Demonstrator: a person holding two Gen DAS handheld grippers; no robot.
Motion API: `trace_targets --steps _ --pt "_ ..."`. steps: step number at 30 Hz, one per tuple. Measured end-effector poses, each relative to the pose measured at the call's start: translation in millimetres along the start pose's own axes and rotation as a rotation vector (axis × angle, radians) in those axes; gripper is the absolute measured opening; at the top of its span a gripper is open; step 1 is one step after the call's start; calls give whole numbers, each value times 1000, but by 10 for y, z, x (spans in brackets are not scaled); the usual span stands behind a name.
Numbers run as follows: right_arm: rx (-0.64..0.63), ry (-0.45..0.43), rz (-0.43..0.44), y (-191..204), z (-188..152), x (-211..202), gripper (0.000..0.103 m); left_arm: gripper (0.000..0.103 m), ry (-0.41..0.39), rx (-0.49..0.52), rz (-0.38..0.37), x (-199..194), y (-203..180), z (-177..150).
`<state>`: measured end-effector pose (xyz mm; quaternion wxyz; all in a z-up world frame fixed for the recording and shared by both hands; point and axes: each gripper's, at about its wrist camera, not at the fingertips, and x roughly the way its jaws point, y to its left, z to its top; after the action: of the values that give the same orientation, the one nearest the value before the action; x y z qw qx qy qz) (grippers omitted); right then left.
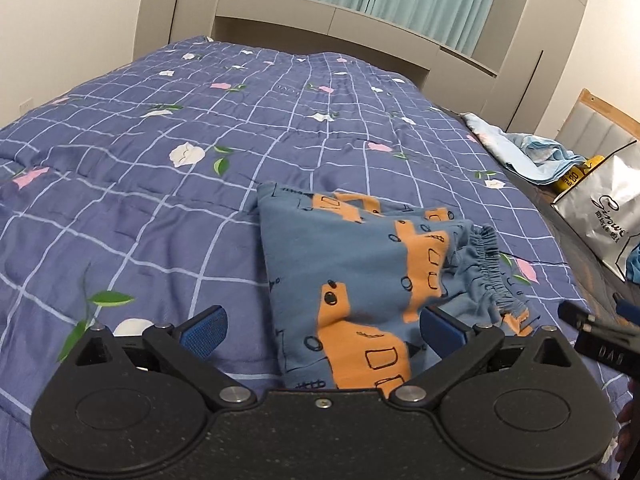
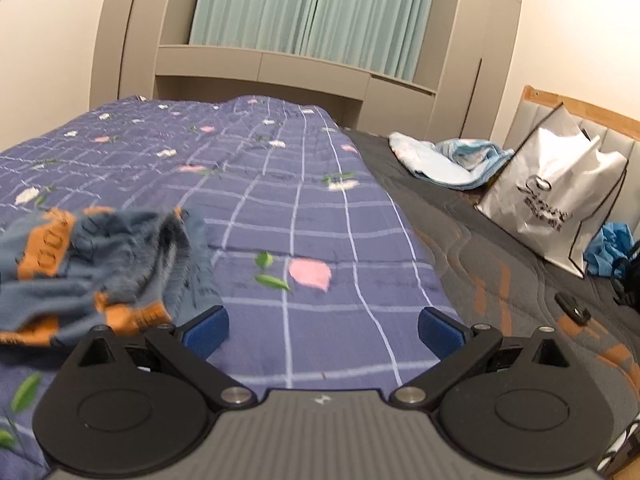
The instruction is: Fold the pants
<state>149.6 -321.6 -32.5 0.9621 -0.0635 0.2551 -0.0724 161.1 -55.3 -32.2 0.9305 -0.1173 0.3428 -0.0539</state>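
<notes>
We see the pants folded on the bed, lying directly ahead between the left gripper's wide-open, empty jaws, while the right gripper, also open and empty, has them off to its left.

pants: soft matt cloth | quilt: stitched matt cloth | bag: glossy

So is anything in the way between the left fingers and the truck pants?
Nothing visible is in the way. The left gripper is open, and the folded pants lie on the quilt right ahead, reaching in between its fingers. Only bare quilt lies around them.
</notes>
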Motion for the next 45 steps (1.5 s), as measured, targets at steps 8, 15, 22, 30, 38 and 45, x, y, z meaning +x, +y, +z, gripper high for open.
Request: trace_targets --steps 8,15,22,30,38,45 --pt "36 -9 142 216 248 63 103 102 48 -7 -2 63 3 -80" --pt "35 101 232 498 245 305 103 102 64 -15 -4 75 29 -102" --pt "-80 121 135 663 137 294 103 102 59 -13 -5 50 35 -92" --pt "-40 123 99 452 38 187 103 102 4 -15 -9 -56 63 -4" --pt "-58 11 137 440 137 56 103 102 42 -30 18 32 134 -9" --pt "-99 -19 167 596 419 443 103 102 -47 26 61 200 83 333"
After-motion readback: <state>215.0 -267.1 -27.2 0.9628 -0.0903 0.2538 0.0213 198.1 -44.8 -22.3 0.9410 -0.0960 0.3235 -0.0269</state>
